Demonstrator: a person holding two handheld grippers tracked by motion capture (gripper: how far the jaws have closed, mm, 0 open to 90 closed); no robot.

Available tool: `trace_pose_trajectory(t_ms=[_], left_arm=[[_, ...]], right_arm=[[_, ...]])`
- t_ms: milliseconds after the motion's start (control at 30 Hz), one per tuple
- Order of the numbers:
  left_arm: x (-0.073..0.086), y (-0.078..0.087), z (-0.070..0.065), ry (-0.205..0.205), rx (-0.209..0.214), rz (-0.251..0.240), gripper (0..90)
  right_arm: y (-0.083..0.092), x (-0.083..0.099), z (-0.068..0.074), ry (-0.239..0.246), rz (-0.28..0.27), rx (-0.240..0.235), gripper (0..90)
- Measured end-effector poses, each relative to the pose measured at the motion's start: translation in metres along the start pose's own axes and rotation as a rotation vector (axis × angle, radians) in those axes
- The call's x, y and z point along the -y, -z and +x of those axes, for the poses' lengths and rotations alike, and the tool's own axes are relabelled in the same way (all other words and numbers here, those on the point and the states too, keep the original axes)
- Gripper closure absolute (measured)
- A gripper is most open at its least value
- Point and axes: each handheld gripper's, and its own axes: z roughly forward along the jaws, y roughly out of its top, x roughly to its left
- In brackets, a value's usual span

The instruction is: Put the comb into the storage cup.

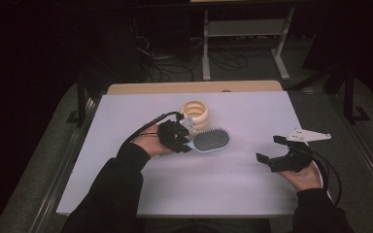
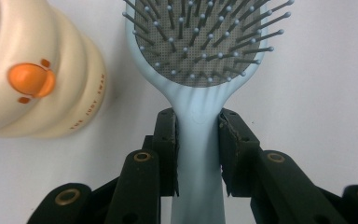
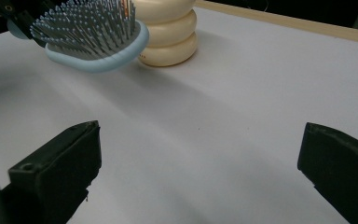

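Nearest to us, our left gripper has its two black jaws clamped on the handle of a pale blue plastic hairbrush with a grey bristle pad, bristles facing up. In the right gripper view the brush head casts a shadow on the surface beneath it, so we judge it lifted clear of the white table. Just beside the brush stands a cream ribbed ceramic cup with an orange duck-bill mark on its side; whether the brush touches it, we cannot tell.

Our right gripper rests low at the right of the table, well apart from the brush, its jaws spread wide with nothing between them.

As we judge it, the pick-up is done: the brush is securely grasped and raised. What is left is to carry it wherever it belongs, perhaps into the cup, and release it there.
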Motion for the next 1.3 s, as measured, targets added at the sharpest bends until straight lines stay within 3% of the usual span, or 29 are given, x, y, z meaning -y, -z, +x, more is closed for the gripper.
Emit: trace_pose_trajectory(t_ms=[733,1167,1300], left_arm=[[-0.005,0.043,0.002,-0.016,-0.062,-0.025,70.4],[-0.015,0.072,0.001,-0.036,-0.121,-0.054,70.4],[-0.019,0.081,-0.001,-0.046,-0.137,-0.067,70.4]], right_arm=[[0.003,-0.003,0.0,-0.02,-0.014,-0.02,0.0],[0.001,-0.034,0.018,0.023,-0.028,-0.088,0.0],[-0.002,-0.053,0.027,0.044,-0.028,-0.123,0.0]])
